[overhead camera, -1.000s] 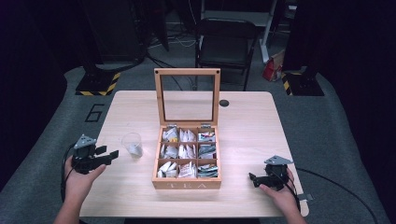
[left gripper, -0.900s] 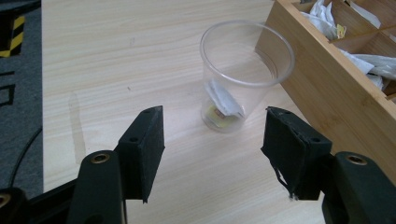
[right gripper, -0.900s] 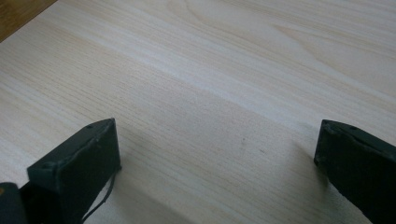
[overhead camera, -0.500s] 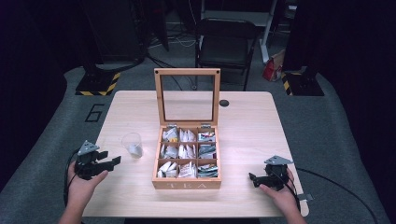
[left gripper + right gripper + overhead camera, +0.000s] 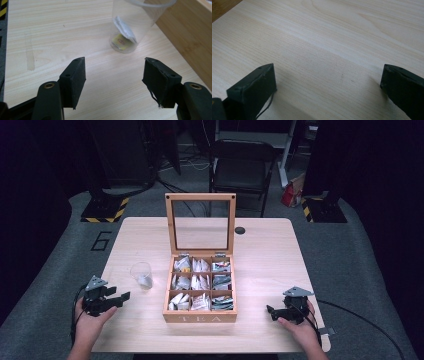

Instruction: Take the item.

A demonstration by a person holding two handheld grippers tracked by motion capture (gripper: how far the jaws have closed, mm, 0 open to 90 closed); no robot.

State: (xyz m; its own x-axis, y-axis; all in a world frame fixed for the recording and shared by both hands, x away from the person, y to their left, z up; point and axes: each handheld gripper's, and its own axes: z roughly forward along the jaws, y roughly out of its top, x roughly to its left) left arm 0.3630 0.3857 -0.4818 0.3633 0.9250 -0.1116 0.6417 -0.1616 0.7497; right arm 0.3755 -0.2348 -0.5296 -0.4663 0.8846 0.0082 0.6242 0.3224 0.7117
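Observation:
A wooden tea box [image 5: 200, 317] stands mid-table with its glass lid [image 5: 200, 197] upright; its compartments hold several tea bags. Left of it is a clear plastic cup [image 5: 142, 275] [image 5: 135, 25] with a tea bag [image 5: 123, 27] inside. My left gripper [image 5: 117, 298] [image 5: 113, 62] is low over the table, short of the cup and pointing at it. Its jaws have just been opening and stand open with nothing between them. My right gripper [image 5: 270, 311] [image 5: 328, 67] rests near the front right edge, open over bare wood.
The light wooden table [image 5: 270, 250] has a small black disc [image 5: 240, 230] behind the box. A folding chair [image 5: 242, 167] stands beyond the far edge. The box's side wall [image 5: 190, 37] is close on the right of the cup.
My left gripper has sunk toward the tabletop and drawn slightly back from the cup. The right gripper, the cup and the box have not moved.

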